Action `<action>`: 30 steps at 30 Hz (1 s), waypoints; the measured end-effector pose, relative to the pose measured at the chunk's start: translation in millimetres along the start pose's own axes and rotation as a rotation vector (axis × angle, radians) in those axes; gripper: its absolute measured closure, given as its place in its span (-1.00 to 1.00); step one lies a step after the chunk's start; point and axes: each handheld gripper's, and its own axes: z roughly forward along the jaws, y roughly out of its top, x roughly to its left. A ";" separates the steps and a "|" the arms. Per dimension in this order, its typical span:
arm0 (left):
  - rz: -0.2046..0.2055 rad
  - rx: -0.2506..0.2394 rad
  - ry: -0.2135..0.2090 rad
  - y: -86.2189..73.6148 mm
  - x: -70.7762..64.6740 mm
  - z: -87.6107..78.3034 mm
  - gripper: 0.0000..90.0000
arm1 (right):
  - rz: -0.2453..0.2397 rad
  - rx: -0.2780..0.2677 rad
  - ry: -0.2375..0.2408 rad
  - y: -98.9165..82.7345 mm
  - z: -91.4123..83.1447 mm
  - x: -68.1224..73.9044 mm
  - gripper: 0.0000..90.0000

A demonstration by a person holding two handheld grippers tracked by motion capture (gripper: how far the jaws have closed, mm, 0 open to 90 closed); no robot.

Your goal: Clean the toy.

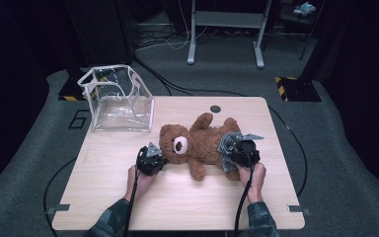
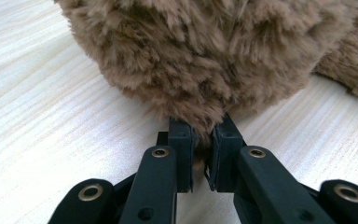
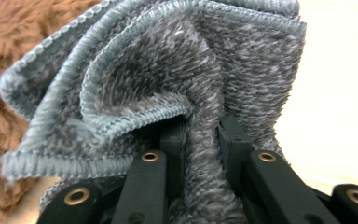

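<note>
1. One sign can be read: a large digit "6" [image 1: 78, 119] on the grey floor. It stands beside the left edge of the table [image 1: 177, 207], beyond the left gripper [image 1: 151, 159] and to its left, just beside the clear plastic bag [image 1: 118, 98].
2. Yellow and black warning stripes [image 1: 287, 79] are on the floor, well beyond the right gripper [image 1: 239, 146] and to its right. A second striped strip [image 1: 74, 98] lies far to the left of the left gripper, behind the bag. They carry no letters.
3. No other text, label or brand can be read.
</note>
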 end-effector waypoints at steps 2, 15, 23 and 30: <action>-0.002 0.000 0.000 0.0 0.1 0.0 0.81 | -0.029 -0.009 -0.021 4.1 -4.1 3.5 0.68; -0.003 -0.002 0.003 -0.1 0.1 0.1 0.82 | -0.303 -0.096 0.065 35.7 -12.3 108.6 0.67; -0.005 0.000 -0.008 -0.1 0.7 -0.1 0.82 | -0.376 -0.041 0.063 31.3 3.0 125.0 0.68; -0.004 -0.003 -0.007 -0.1 0.6 0.2 0.82 | -0.280 -0.064 0.042 29.2 -14.7 90.0 0.68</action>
